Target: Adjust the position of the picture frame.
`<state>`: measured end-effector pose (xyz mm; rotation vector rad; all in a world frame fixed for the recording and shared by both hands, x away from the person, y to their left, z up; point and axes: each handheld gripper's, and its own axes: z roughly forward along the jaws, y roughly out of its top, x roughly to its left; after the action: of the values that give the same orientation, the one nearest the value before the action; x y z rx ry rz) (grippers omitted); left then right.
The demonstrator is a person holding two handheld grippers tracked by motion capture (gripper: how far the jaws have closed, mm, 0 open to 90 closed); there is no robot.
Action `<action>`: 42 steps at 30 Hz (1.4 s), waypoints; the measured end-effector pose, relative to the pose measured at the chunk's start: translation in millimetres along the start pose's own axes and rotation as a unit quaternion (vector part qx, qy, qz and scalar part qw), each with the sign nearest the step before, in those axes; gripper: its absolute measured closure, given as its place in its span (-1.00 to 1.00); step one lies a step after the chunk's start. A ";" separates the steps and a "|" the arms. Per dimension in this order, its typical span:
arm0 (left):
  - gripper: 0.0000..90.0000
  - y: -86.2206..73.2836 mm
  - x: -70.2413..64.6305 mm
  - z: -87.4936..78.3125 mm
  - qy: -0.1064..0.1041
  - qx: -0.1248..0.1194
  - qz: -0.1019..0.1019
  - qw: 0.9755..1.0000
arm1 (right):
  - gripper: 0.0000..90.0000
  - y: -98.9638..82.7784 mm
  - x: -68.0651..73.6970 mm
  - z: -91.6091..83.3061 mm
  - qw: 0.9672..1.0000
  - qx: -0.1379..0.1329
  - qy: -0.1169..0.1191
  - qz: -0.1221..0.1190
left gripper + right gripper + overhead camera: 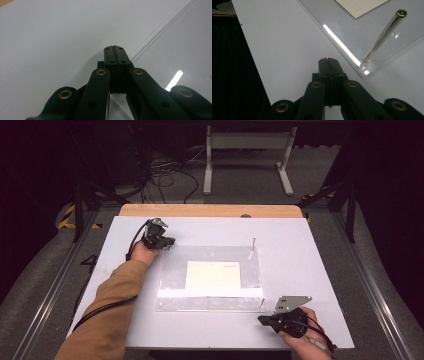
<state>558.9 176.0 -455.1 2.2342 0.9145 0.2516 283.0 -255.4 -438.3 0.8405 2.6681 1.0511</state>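
While both pressed together, two claws, left (169, 241) and right (263, 320), beside one clear plate (210, 304).

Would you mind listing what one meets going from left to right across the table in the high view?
Left gripper → cream sheet lying on the clear acrylic plate → upright metal pin at the plate's far right corner → right gripper.
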 end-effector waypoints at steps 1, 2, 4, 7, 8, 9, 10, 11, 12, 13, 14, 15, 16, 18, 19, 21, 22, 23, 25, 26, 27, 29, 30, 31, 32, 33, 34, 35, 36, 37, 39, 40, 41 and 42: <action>1.00 -2.7 -1.5 -2.6 0.002 0.002 0.004 1.000 | 1.00 0.4 0.6 1.2 1.000 0.002 -0.002 -0.004; 1.00 -6.4 -4.0 -5.1 -0.002 0.001 0.002 1.000 | 1.00 0.8 1.3 2.0 1.000 0.001 -0.003 -0.006; 1.00 -12.0 -7.4 -9.4 -0.002 0.000 0.007 1.000 | 1.00 1.9 3.1 3.2 1.000 0.004 -0.006 -0.011; 1.00 -24.6 -13.6 -15.7 -0.012 -0.014 -0.008 1.000 | 1.00 2.9 5.5 4.5 1.000 0.008 -0.007 -0.017; 1.00 -28.4 -15.1 -17.9 -0.021 -0.016 -0.012 1.000 | 1.00 2.8 5.9 4.6 1.000 0.009 -0.006 -0.019; 1.00 -29.2 -15.9 -19.6 -0.024 -0.011 -0.012 1.000 | 1.00 2.4 6.7 4.6 1.000 0.010 -0.008 -0.019; 1.00 -29.2 -15.9 -19.6 -0.024 -0.011 -0.012 1.000 | 1.00 2.0 6.8 4.6 1.000 0.011 -0.008 -0.021; 1.00 -29.8 -20.5 -23.3 -0.013 0.002 0.003 1.000 | 1.00 1.5 7.5 4.5 1.000 0.012 -0.009 -0.021; 1.00 -30.6 -23.2 -24.9 -0.005 0.006 0.009 1.000 | 1.00 0.8 8.1 4.5 1.000 0.014 -0.011 -0.022; 1.00 -31.2 -24.9 -25.7 -0.001 0.007 0.011 1.000 | 1.00 -0.1 8.2 4.8 0.999 0.015 -0.014 -0.025; 1.00 -32.0 -25.6 -26.8 0.004 0.007 0.016 1.000 | 1.00 -1.0 8.5 5.2 0.999 0.018 -0.016 -0.025; 1.00 -32.5 -25.5 -28.4 -0.002 0.008 0.012 1.000 | 1.00 -2.7 8.1 6.1 0.999 0.020 -0.018 -0.025; 1.00 -33.0 -24.2 -29.3 -0.008 0.004 0.010 1.000 | 1.00 -4.1 7.5 6.7 0.999 0.022 -0.019 -0.023; 0.99 -34.1 -22.2 -31.6 -0.003 -0.001 0.013 1.000 | 1.00 -6.0 5.8 6.8 1.000 0.018 -0.019 -0.017; 0.99 -35.0 -22.6 -31.9 -0.006 -0.006 0.003 1.000 | 1.00 -6.4 4.9 6.2 0.999 0.018 -0.025 -0.016; 0.99 -36.0 -20.2 -34.3 -0.003 -0.014 0.003 1.000 | 1.00 -6.7 3.5 4.4 0.999 0.014 -0.035 -0.010; 0.99 -36.5 -18.8 -36.1 -0.004 -0.019 0.000 1.000 | 1.00 -6.9 2.6 2.7 0.999 0.010 -0.041 -0.006; 0.99 -36.9 -17.0 -38.0 -0.004 -0.027 -0.003 1.000 | 1.00 -7.5 1.2 -0.5 0.999 0.003 -0.046 0.002; 0.99 -38.1 -15.6 -40.3 -0.014 -0.032 -0.014 0.999 | 0.99 -9.6 -1.5 -8.6 0.998 -0.010 -0.058 0.023; 0.99 -38.7 -13.8 -41.4 -0.012 -0.036 -0.011 0.999 | 0.94 -10.7 -2.3 -11.6 0.997 -0.012 -0.069 0.027; 0.99 -39.0 -12.5 -42.6 -0.007 -0.037 -0.006 0.999 | 0.80 -12.2 -3.0 -15.0 0.996 -0.017 -0.083 0.039; 0.99 -40.3 -12.3 -42.7 -0.015 -0.042 -0.021 0.999 | 0.68 -13.1 -4.3 -19.4 0.993 -0.031 -0.101 0.050; 0.99 -40.5 -11.4 -43.3 -0.016 -0.042 -0.021 0.999 | 0.63 -12.5 -4.6 -20.5 0.992 -0.034 -0.107 0.049; 0.99 -40.8 -11.7 -43.6 -0.016 -0.043 -0.026 0.999 | 0.53 -10.5 -4.9 -21.6 0.991 -0.042 -0.120 0.048; 0.99 -41.0 -11.3 -44.0 -0.017 -0.044 -0.027 0.999 | 0.51 -8.7 -5.1 -21.8 0.990 -0.049 -0.124 0.048; 0.99 -41.1 -11.2 -44.2 -0.016 -0.044 -0.027 0.999 | 0.52 -5.2 -5.3 -21.4 0.990 -0.059 -0.124 0.046; 0.99 -41.1 -10.7 -44.4 -0.013 -0.045 -0.025 0.999 | 0.54 -2.9 -5.1 -20.8 0.989 -0.061 -0.126 0.041; 0.99 -41.4 -10.5 -44.8 -0.013 -0.045 -0.025 0.999 | 0.65 0.6 -5.0 -19.3 0.989 -0.063 -0.131 0.032; 0.99 -41.6 -10.3 -45.1 -0.012 -0.046 -0.025 0.999 | 0.73 2.8 -5.5 -18.1 0.989 -0.062 -0.136 0.024; 0.99 -42.0 -10.2 -45.9 -0.010 -0.046 -0.027 0.999 | 0.83 4.3 -6.7 -17.2 0.988 -0.058 -0.144 0.017; 0.99 -42.8 -8.7 -47.6 -0.005 -0.048 -0.022 0.999 | 0.87 5.6 -9.8 -17.1 0.989 -0.058 -0.135 0.024; 0.98 -43.4 -8.0 -48.8 -0.004 -0.048 -0.021 0.999 | 0.87 5.8 -10.6 -17.6 0.989 -0.058 -0.132 0.025; 0.98 -44.6 -8.7 -49.1 -0.010 -0.051 -0.034 0.998 | 0.88 6.0 -10.7 -18.1 0.989 -0.059 -0.132 0.024; 0.98 -45.7 -7.7 -50.3 -0.010 -0.052 -0.036 0.998 | 0.88 6.4 -10.4 -18.5 0.989 -0.059 -0.133 0.022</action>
<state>507.7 220.8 -448.2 2.0998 0.9478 0.2387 288.3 -268.0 -420.9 0.9449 2.3542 1.0162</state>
